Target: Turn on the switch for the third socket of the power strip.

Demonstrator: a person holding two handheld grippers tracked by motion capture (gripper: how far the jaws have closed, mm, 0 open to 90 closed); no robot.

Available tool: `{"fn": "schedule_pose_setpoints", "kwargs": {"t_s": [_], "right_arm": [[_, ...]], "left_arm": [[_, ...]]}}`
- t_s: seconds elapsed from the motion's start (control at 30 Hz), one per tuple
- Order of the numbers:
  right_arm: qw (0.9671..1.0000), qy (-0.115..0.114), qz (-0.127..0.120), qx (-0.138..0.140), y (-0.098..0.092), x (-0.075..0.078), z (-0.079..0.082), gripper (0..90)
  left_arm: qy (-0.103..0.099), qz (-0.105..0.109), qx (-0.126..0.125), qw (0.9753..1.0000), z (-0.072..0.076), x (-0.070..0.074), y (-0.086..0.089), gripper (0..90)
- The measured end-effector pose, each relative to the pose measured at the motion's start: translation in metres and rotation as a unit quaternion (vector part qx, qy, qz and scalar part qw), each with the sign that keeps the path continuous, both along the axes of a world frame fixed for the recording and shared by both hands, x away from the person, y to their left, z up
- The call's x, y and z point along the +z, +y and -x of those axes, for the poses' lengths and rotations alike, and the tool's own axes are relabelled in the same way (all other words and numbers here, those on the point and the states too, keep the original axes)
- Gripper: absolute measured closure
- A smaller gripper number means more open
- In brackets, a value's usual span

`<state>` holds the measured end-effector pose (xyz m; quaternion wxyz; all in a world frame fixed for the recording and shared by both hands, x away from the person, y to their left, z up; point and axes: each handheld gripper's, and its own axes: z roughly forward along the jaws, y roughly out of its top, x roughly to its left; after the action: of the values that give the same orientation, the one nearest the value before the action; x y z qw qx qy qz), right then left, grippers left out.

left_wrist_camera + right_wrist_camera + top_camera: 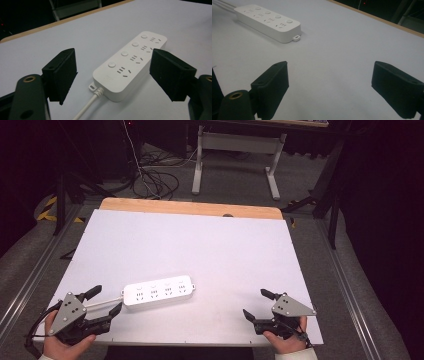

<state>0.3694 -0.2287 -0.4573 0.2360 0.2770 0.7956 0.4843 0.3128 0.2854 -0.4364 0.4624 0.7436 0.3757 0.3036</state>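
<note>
Your left gripper (pixel 104 301) sits at the table's (pixel 210 245) near-left corner, jaws spread wide, just short of the cord end of the white power strip (pixel 159 291). Your right gripper (pixel 257 305) rests near-right, jaws wide apart, well clear of the strip.

No legible text or labels anywhere.

We hold our left gripper (pixel 103 301) low at the near left, its fingers (pixel 61 75) spread wide and aimed forward-right. Our right gripper (pixel 258 304) sits at the near right, fingers (pixel 272 85) equally wide apart, aimed forward-left. Both hands grip from behind.
</note>
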Motion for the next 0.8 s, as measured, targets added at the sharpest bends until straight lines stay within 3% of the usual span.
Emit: {"fn": "schedule_pose_setpoints", "kwargs": {"t_s": [0.1,0.23,0.43,0.8], "right_arm": [[1.0000,-0.002,0.000,0.003,0.000,0.000,0.000,15.1],[1.0000,0.001,0.002,0.003,0.001,0.000,0.000,15.3],[1.0000,0.002,0.003,0.003,0.001,0.000,0.000,15.3],[1.0000,0.004,0.006,0.005,0.002,-0.002,-0.001,15.3]], "left_arm": [[0.013,-0.009,-0.012,0.9998,-0.002,0.006,-0.004,22.6],[0.033,0.008,-0.021,0.9992,-0.008,0.015,-0.009,24.7],[0.037,-0.006,-0.037,0.9986,-0.018,0.027,-0.021,26.1],[0.056,-0.004,-0.050,0.9972,-0.039,0.035,-0.040,26.5]]}}
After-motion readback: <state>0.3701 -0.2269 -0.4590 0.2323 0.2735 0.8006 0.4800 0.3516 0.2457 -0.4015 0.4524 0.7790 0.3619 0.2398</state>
